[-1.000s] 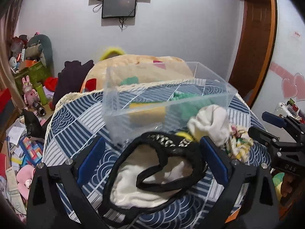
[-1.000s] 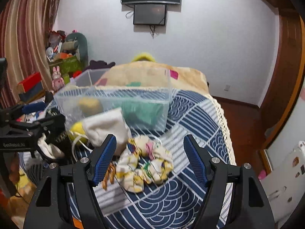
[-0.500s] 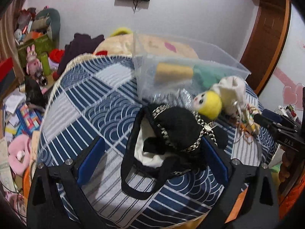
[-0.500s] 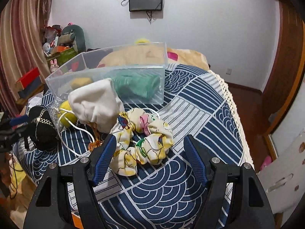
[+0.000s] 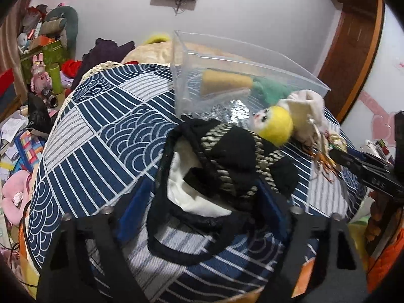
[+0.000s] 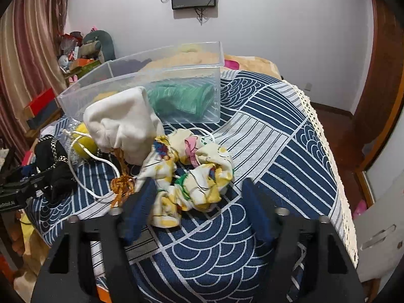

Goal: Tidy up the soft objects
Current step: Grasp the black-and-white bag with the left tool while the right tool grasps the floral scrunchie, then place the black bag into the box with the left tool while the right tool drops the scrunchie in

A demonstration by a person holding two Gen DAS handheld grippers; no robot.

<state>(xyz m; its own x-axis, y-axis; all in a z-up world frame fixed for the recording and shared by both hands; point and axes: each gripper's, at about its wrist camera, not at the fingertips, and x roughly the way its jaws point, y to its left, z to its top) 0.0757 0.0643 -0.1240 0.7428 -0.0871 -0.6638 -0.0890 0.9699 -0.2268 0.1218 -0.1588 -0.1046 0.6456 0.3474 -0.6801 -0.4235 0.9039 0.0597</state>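
A black bag with a chain strap and cream lining (image 5: 224,161) lies on the blue patterned cloth, between the fingers of my open left gripper (image 5: 202,207). Behind it sit a yellow-haired doll head (image 5: 275,123) and a white drawstring pouch (image 6: 123,123). A yellow floral scrunchie (image 6: 192,171) lies just ahead of my open right gripper (image 6: 199,207). A clear plastic bin (image 6: 161,80) holds a green cloth (image 6: 181,98) and a yellow roll (image 5: 224,83).
The cloth-covered table (image 6: 277,136) has a lace edge at the right. Toys and clutter (image 5: 43,58) stand on the floor to the left. A wooden door (image 5: 353,38) is at the right. A pillow lies behind the bin.
Both grippers have risen and tilted down toward the table. The left gripper has closed in on the black bag; the right has closed in on the scrunchie.
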